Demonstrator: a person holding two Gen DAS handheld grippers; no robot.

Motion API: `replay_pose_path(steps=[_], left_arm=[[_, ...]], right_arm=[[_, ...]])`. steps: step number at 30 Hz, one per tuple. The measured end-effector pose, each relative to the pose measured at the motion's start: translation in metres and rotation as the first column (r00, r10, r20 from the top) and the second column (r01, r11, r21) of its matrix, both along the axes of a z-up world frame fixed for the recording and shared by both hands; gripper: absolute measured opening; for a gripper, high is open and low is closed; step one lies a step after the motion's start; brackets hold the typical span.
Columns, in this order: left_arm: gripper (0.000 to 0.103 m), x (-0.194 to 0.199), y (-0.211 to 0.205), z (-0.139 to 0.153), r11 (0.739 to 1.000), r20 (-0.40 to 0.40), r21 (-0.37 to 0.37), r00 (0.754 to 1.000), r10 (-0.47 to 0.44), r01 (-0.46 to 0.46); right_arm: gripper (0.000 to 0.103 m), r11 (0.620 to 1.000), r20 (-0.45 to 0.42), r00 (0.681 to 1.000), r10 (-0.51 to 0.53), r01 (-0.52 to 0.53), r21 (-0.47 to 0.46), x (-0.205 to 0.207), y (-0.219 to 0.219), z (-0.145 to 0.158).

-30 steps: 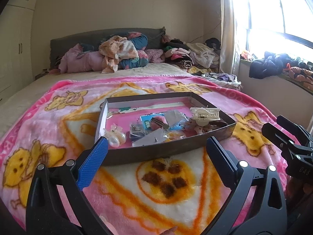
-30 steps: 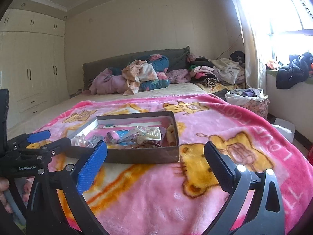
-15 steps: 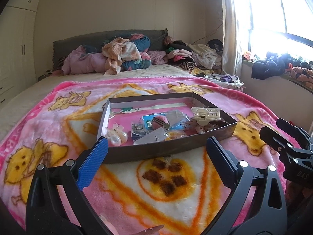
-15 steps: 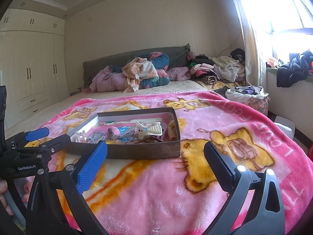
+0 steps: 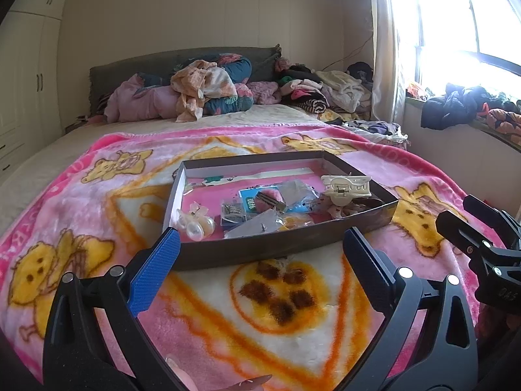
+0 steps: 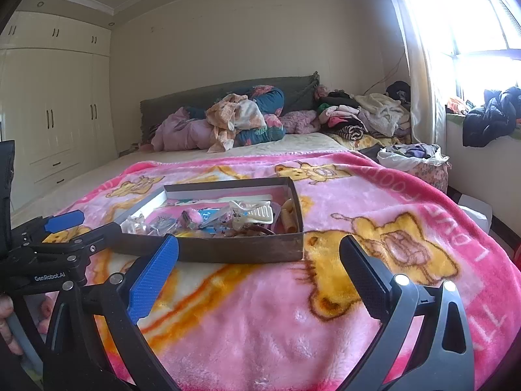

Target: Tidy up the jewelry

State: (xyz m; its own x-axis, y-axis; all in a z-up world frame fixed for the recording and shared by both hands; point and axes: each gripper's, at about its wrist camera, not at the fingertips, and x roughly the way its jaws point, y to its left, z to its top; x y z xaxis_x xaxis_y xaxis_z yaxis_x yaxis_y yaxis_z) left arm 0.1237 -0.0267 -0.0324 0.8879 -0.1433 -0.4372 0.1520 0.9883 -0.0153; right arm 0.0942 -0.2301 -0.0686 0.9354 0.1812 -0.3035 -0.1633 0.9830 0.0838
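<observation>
Nearest, the left tongs (image 5: 260, 244) and the right tongs (image 6: 259, 251) are held spread and empty over the pink blanket (image 5: 293, 309). Just beyond, the jewelry tray (image 5: 276, 247) is set on the blanket. Pearl pieces (image 5: 195, 226) are shown only in the left view; a cream hair claw (image 6: 254, 213) is seen in both. Piled clothes (image 6: 237, 120) are seen farthest.
</observation>
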Motion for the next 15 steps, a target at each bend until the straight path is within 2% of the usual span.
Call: replay_pose_path(steps=[15], left_arm=[[0.091, 0.0003, 0.0013, -0.0005, 1.000, -0.003, -0.002, 1.000, -0.003, 0.003]], right_arm=[[0.097, 1.000, -0.005, 1.000, 0.000, 0.000, 0.003, 0.0006, 0.0002, -0.0008]])
